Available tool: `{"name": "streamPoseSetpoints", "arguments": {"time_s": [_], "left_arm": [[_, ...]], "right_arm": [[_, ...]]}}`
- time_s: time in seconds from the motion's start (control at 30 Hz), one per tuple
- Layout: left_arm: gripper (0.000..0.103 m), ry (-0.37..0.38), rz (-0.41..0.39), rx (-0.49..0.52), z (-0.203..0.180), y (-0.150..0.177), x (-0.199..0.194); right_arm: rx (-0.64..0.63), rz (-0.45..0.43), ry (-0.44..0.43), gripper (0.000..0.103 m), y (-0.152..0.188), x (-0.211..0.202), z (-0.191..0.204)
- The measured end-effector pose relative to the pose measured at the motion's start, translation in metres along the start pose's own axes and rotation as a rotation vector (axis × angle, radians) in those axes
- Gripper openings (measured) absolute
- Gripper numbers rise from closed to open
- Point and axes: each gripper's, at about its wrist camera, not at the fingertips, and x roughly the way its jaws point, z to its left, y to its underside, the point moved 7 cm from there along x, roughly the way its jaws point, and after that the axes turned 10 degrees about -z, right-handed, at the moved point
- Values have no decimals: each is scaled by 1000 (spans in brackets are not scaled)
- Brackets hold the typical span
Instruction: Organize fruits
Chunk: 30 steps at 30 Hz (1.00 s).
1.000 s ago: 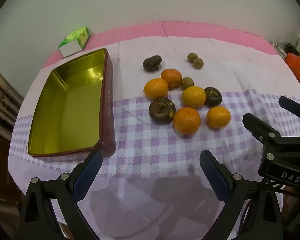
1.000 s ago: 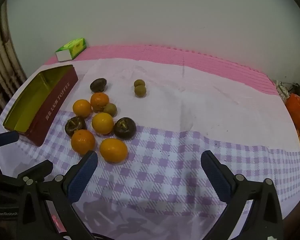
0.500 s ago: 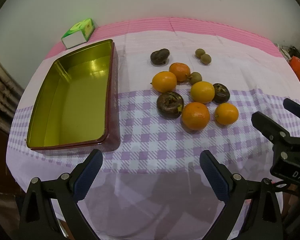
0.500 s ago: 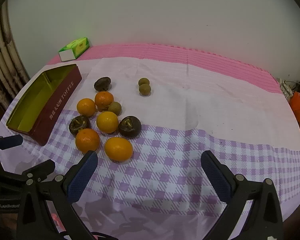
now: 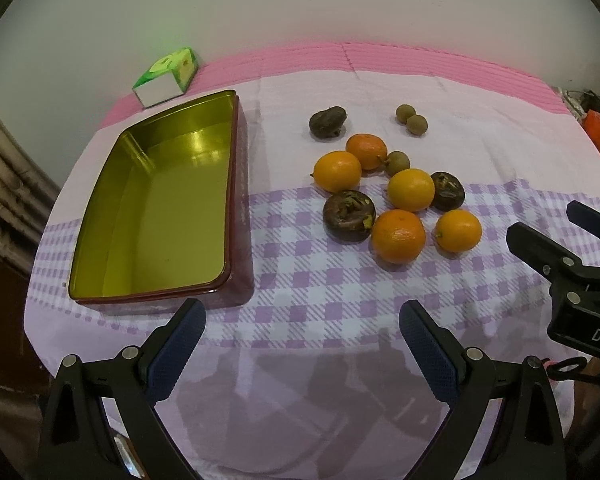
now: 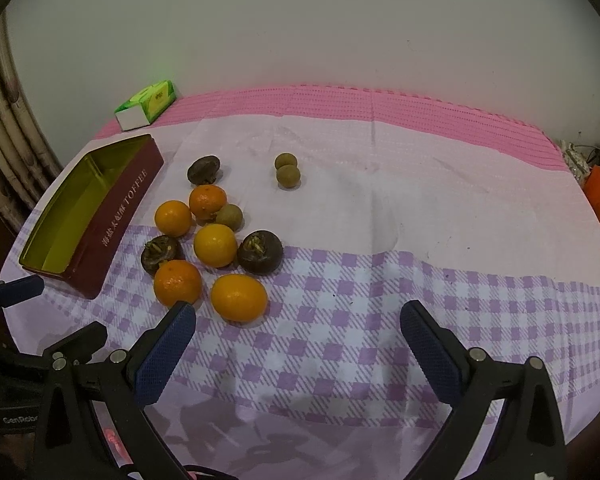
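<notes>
checked cloth (image 5: 324,292), toffee tin (image 5: 242,216) at nine o'clock: left gripper (image 5: 302,344) and right gripper (image 6: 296,344) gape empty (round oranges (image 6: 239,297) may roll off if nudged).

Orange citrus (image 5: 398,236), dark-brown mangosteens (image 5: 349,216), gold-lined maroon tin (image 5: 156,208), lilac-checked cloth (image 5: 320,284), green box (image 5: 168,76).

In the left wrist view, a tin (image 5: 156,208) is sitting on the worktop (image 5: 340,304) at the frame's left, with a small box (image 5: 168,76) lying behind it at upper left. A cluster of fruit (image 5: 396,200) is resting right of the tin, mid-frame, two small fruits (image 5: 411,119) lying apart behind it.
</notes>
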Motion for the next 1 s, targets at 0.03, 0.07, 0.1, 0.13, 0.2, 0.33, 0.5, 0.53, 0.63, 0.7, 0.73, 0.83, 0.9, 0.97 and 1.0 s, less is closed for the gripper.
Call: {"name": "streamPoseSetpoints", "arguments": {"time_s": [0.03,0.07,0.1,0.13,0.2,0.33,0.5,0.53,0.63,0.7,0.73,0.83,0.9,0.97,1.0], "left_arm": [[97,-1,0,1,0,0,0],[97,-2,0,2,0,0,-1],[98,-5,-1,2,0,0,-1],[98,-6,-3,3,0,0,-1],[97,-8,-5,3,0,0,-1],[98,-14,-10,6,1,0,-2],[98,-17,-11,9,2,0,-3],[98,-16,-10,8,2,0,-3],[97,-16,-10,8,2,0,-3],[98,-15,-10,7,2,1,-3],[98,-16,-10,8,2,1,-3],[98,-17,-8,7,2,1,-3],[97,-17,-7,8,3,2,-2],[98,-16,-7,8,3,3,-2],[97,-15,-7,8,3,3,-2]], "right_arm": [[-1,-1,0,101,0,0,0],[-2,-2,1,101,1,0,1],[-3,-3,1,101,1,0,1],[-1,-2,2,101,1,0,1],[-2,0,0,101,0,0,0],[-4,-2,1,99,0,0,2],[-3,0,0,97,0,0,3],[-2,1,-2,97,0,0,3],[-4,1,-5,95,0,0,4],[-3,2,-8,95,1,0,4],[-3,2,-10,95,1,0,4],[-4,3,-10,95,1,1,4],[-5,2,-10,95,1,1,4],[-5,2,-10,94,1,1,5],[-5,2,-10,94,1,1,4]]}}
